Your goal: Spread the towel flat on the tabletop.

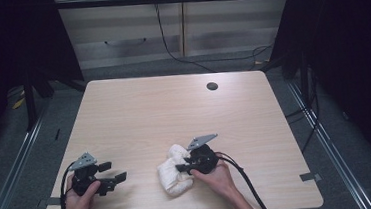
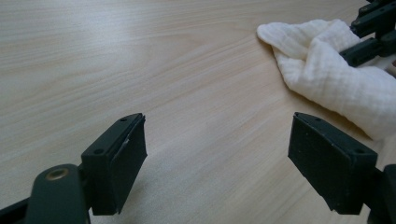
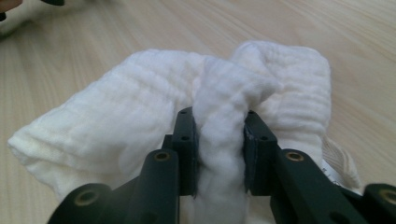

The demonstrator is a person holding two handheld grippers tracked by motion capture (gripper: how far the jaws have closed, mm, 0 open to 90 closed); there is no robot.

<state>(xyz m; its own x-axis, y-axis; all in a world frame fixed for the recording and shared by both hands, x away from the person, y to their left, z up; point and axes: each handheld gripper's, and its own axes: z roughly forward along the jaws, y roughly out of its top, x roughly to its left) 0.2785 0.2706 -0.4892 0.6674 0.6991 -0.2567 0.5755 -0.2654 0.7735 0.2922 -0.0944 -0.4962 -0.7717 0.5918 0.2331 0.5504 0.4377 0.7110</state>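
With my right gripper [image 3: 219, 154] clamped on a cloth [image 3: 140, 116] fold and my left gripper [image 2: 233, 158] apart, I should drag gently along the surface [image 1: 174, 110].

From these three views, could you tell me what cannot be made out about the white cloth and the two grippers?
- White cloth: its underside and far edge, hidden by its own folds in the right gripper view.
- Right gripper: its pads in the high view, covered by the cloth and the gripper body.
- Cloth's right end: cut off by the frame edge in the left gripper view.
- Left gripper: its body, below the frame.
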